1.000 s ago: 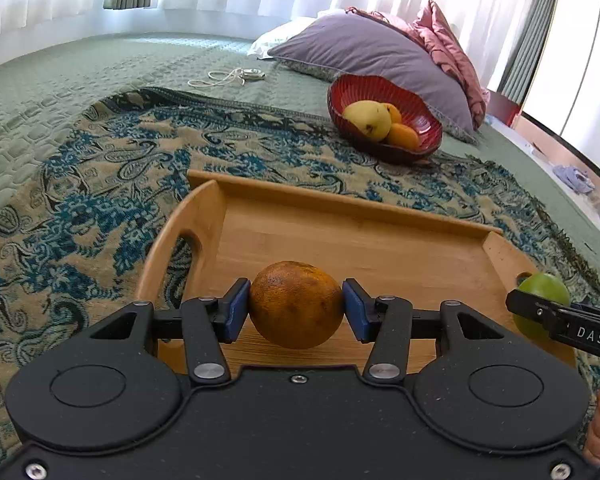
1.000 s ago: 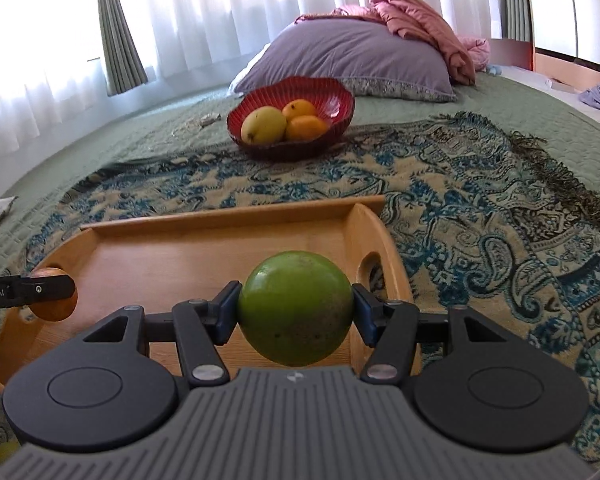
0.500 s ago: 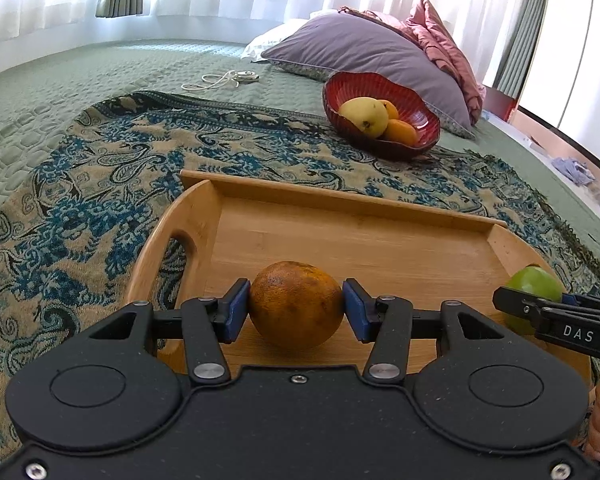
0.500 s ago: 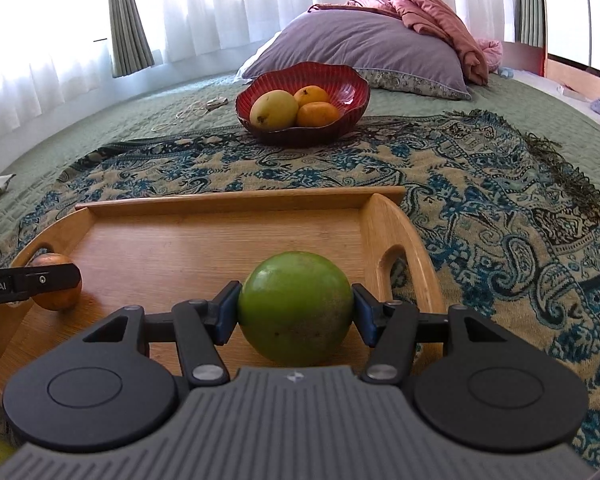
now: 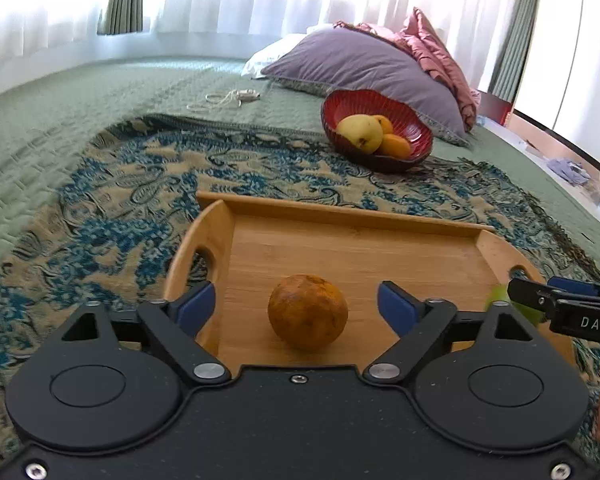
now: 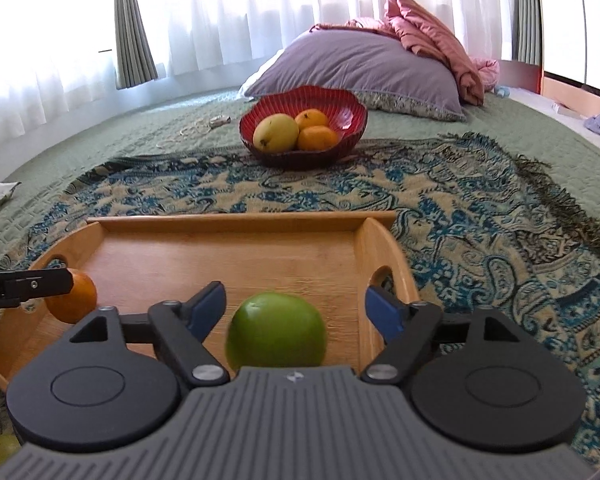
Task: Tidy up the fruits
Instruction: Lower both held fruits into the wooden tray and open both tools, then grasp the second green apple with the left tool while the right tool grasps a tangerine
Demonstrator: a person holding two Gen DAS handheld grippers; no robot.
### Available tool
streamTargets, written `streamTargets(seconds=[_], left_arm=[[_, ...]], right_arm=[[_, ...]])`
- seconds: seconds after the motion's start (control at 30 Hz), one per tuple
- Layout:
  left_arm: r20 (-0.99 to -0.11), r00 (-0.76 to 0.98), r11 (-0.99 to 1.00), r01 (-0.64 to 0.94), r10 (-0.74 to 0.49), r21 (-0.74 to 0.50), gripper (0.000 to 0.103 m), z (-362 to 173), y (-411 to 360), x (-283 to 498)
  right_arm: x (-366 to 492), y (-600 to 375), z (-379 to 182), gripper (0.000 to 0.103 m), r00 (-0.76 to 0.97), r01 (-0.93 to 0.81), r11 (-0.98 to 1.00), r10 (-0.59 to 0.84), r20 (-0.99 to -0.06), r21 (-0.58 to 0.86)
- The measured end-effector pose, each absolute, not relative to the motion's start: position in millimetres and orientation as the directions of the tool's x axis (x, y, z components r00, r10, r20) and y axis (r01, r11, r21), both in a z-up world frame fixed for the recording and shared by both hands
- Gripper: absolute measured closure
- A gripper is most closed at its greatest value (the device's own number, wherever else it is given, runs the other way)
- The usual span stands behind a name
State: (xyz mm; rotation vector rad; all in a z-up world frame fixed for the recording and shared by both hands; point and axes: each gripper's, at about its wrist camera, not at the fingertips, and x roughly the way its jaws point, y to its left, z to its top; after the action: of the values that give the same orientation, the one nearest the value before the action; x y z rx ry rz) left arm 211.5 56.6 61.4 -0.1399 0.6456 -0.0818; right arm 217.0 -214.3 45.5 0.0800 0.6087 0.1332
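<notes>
On the wooden tray (image 5: 340,248), the round orange (image 5: 307,312) sits released.

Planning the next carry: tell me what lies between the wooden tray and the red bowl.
Only patterned throw separates wooden tray from red bowl, in both wrist views.

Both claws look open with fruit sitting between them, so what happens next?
Probably draw both back: the left gripper and right gripper stand open, clear of the orange and green fruit, which appear to rest on the wooden tray.
</notes>
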Motion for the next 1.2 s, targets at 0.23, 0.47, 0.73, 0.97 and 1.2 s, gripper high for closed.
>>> streamTargets(seconds=[0.23,0.47,0.73,0.97,1.2], left_arm=[[-0.587,0.790,0.981,0.096,-0.178,-0.169,0.002,75,56,161],[-0.578,0.788,0.977,0.150,-0.213,-0.154,0.001,68,48,109],[-0.557,0.804,0.978,0.174,-0.209,-0.116,0.000,53,36,67],[-0.539,0.821,0.982,0.159,-0.190,-0.104,0.000,38,28,51],[-0.544,0.814,0.979,0.169,-0.203,-0.113,0.000,28,23,47]], right_arm=[[174,-216,65,0.003,0.833,-0.133,0.986,0.166,-0.528,0.099],[115,-207,59,0.000,0.853,-0.176,0.984,0.168,-0.495,0.030],[68,-200,37,0.004,0.866,-0.213,0.977,0.180,-0.467,-0.018],[47,-201,25,0.017,0.891,-0.210,0.977,0.180,-0.417,-0.026],[41,-205,11,0.022,0.878,-0.198,0.980,0.171,-0.447,-0.015]])
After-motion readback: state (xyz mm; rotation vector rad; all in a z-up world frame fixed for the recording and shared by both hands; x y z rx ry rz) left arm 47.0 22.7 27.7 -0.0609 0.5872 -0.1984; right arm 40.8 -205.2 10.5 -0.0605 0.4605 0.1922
